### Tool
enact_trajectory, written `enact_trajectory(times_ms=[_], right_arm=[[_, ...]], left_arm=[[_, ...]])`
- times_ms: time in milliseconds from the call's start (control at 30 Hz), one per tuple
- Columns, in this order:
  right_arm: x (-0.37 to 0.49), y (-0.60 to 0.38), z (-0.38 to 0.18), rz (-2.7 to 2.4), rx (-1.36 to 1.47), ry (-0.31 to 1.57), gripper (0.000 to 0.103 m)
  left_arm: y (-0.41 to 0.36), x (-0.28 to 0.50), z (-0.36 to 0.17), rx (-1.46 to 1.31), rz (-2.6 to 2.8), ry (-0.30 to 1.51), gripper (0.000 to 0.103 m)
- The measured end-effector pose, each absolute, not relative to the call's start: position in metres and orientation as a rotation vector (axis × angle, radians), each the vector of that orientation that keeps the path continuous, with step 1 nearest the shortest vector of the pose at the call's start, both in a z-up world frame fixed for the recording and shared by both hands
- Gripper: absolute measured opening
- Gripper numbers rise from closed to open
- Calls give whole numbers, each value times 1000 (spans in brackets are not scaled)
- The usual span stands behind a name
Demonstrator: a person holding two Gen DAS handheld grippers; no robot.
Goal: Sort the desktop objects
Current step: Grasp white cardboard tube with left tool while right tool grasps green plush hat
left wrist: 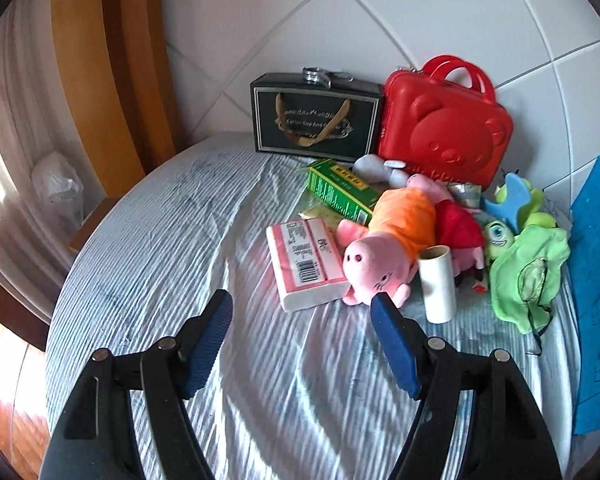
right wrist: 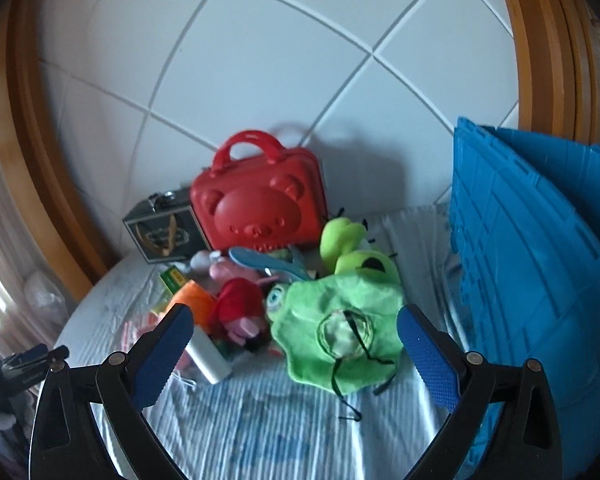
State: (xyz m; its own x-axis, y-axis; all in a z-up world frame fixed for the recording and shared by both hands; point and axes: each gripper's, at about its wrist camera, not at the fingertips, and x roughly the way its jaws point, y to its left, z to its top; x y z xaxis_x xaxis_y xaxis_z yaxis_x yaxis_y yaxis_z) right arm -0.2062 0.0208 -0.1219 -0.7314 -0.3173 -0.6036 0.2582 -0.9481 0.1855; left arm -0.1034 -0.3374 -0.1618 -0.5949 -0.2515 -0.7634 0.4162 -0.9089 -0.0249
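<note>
While both grippers' fingers stand apart and empty, the toy pile (left wrist: 400, 232) crowds the worktop (left wrist: 180, 240) before a red case (left wrist: 444, 128) (blue crate (right wrist: 540, 260) cut off at right); green cloth (right wrist: 340, 328) hides toys.

The right gripper (right wrist: 296, 334), jaws apart, frames a green cloth hat (right wrist: 340, 328) beside a blue crate (right wrist: 540, 260).

tablecloth: ribbed cloth table cover (left wrist: 172, 240), pale blue-white stripes
case: hard plastic bear-face case (left wrist: 444, 136), plain red
gift box: rectangular box (left wrist: 316, 120), black, gold lettering
carton: slim cardboard carton (left wrist: 340, 192), green with yellow
pig toy: soft plush pig (left wrist: 384, 256), pink, orange shirt
crate: ribbed plastic crate (right wrist: 540, 248), blue
hat: floppy fabric hat (right wrist: 340, 328), lime green
</note>
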Motion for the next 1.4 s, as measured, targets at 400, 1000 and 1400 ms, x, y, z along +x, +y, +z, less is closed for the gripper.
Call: enact_trajectory(times_ms=[400, 1000, 1400], right_arm=[[-259, 10, -236, -2604, 1268, -47, 103], [-326, -20, -338, -2496, 1414, 18, 103], [-340, -36, -368, -2609, 1325, 124, 103]], left_arm=[[-276, -166, -238, 1321, -2572, 392, 71], [-206, -277, -319, 1412, -2548, 374, 71], [-192, -290, -343, 1379, -2574, 208, 74]])
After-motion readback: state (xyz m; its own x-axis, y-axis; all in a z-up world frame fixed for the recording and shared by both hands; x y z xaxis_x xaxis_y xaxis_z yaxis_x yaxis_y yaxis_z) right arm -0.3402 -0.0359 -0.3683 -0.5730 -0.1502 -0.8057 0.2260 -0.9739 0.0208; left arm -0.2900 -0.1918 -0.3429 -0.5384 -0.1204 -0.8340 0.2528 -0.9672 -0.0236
